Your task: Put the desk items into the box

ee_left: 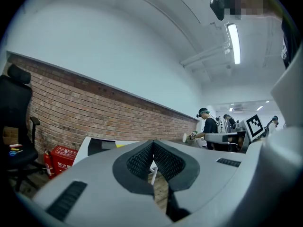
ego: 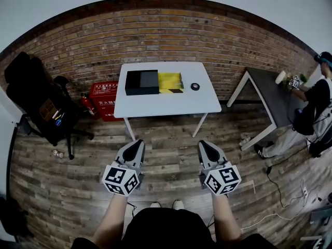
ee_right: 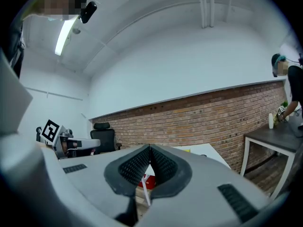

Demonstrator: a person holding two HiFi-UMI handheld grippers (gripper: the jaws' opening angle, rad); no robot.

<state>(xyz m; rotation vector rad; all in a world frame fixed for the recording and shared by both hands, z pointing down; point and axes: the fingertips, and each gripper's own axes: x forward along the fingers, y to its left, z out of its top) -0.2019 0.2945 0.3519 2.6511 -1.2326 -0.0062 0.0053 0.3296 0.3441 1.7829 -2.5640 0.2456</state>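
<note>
Left gripper [ego: 138,143] and right gripper [ego: 203,144]: jaws together, empty, well short of table [ego: 166,102]. Black disc [ego: 195,86]: probably light, stiff; pinch across rim.

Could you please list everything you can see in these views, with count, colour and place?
white table: one, white, centre, by the brick wall
black box: one, black, on the white table's left part
yellow item: one, yellow with dark stripes, right beside the black box
round object: one, small, black, on the white table's right part
red cabinet: one, red, left of the white table
fire extinguisher: one, red, beside the red cabinet
office chair: one, black, far left
grey table: one, dark grey, right
other person: one, dark clothes, far right
left tongs: one, grey, shut, empty
right tongs: one, grey, shut, empty
</note>
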